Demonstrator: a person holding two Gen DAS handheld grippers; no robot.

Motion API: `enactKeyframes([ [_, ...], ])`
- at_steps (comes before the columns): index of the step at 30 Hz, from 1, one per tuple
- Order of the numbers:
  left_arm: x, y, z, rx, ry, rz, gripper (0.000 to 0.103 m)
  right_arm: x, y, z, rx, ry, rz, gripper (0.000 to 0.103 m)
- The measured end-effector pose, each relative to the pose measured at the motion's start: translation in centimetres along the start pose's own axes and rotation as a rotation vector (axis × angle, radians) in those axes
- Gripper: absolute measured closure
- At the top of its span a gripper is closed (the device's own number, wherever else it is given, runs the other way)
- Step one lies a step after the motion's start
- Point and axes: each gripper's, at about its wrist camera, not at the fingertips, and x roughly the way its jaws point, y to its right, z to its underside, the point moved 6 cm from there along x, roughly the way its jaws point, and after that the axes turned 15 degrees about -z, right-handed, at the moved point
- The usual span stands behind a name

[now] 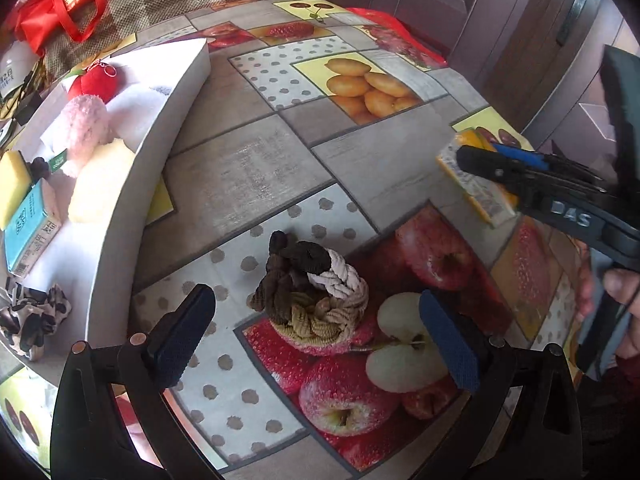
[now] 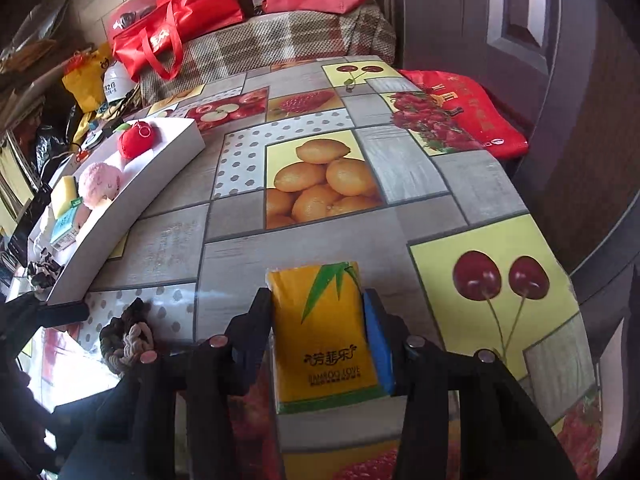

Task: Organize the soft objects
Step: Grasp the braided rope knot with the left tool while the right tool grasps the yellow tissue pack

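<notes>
Lying flat, yellow tissue pack shows green bamboo leaves.

A table under a glossy fruit-print oilcloth fills mid-frame. At upper left, a shiny red tote bag with handles rests on a plaid woven cushion. A dark panelled door stands upper right.
</notes>
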Motion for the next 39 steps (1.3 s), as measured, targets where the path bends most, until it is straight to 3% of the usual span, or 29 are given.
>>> enactKeyframes([
  [1, 0.5, 0.2, 0.1, 0.009, -0.005, -0.019, 0.005, -0.7, 0.1, 0.1, 0.002, 0.01, -0.006, 0.058],
  [2, 0.9, 0.4, 0.2, 0.024, -0.012, -0.04, 0.016, -1.4, 0.0, 0.0, 0.005, 0.021, -0.014, 0.058],
  [4, 1.0, 0.6, 0.2, 0.057, 0.009, -0.09, 0.017, -2.8, -0.2, -0.3, 0.014, 0.054, -0.031, 0.058],
  [13, 0.8, 0.6, 0.4, 0.048, 0.032, -0.091, 0.029, -6.0, -1.7, -2.0, 0.019, 0.143, -0.075, 0.058],
  [15, 0.6, 0.6, 0.3, 0.047, 0.039, -0.089, 0.036, -6.3, -2.0, -2.0, 0.019, 0.15, -0.077, 0.058],
  [17, 0.4, 0.6, 0.2, 0.042, 0.045, -0.078, 0.054, -6.6, -2.3, -1.9, 0.022, 0.151, -0.079, 0.058],
  [20, 0.0, 0.8, 0.3, 0.035, 0.051, -0.035, 0.064, -7.1, -2.5, -1.7, 0.029, 0.156, -0.079, 0.058],
  [29, -4.5, 0.4, 0.5, -0.019, 0.13, 0.067, 0.068, -9.3, -3.8, -2.2, 0.045, 0.226, -0.104, 0.058],
  [39, -18.5, -3.8, -1.7, -0.088, 0.438, 0.078, 0.067, -14.2, -8.0, -5.6, 0.025, 0.387, -0.187, 0.058],
])
